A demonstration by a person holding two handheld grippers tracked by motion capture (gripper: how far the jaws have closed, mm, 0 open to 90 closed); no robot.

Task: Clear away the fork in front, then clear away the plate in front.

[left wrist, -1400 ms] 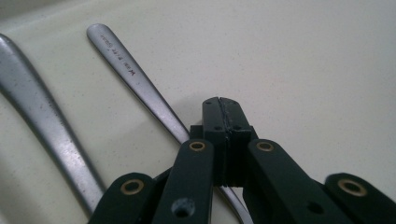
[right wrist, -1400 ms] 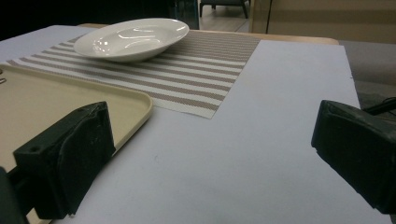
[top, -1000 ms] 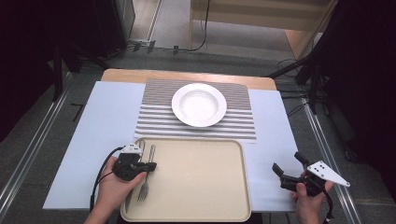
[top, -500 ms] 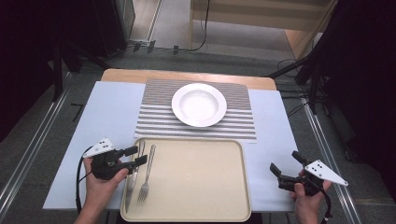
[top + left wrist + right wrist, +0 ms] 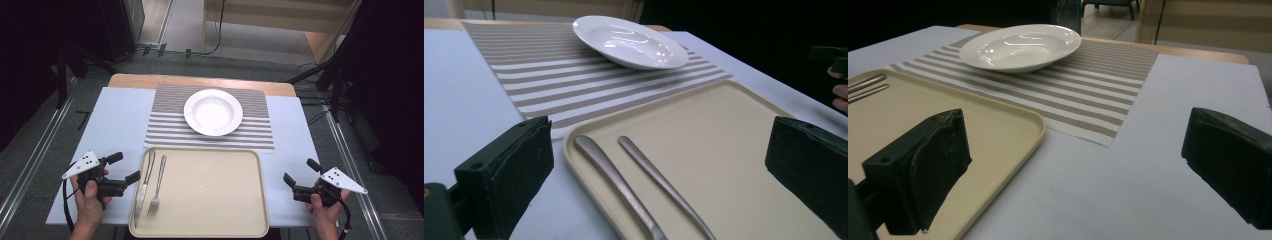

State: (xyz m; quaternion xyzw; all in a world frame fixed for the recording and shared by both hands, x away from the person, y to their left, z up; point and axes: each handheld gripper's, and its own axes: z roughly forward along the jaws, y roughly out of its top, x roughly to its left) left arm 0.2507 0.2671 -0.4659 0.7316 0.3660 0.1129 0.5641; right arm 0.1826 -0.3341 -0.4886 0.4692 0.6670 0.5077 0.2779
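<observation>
My left gripper: jaws spread wide, just opened — nothing between them.
Fork: on the tray, beside the knife — just right of my left jaws.
My right gripper: jaws spread, empty.

The left gripper is held level in the left hand, its jaws pointing toward the right gripper. They have just been opening and stand wide apart with nothing between them. The right hand holds its gripper level too, facing the left one, jaws spread wide and empty. Both forearms reach forward, well apart.
</observation>
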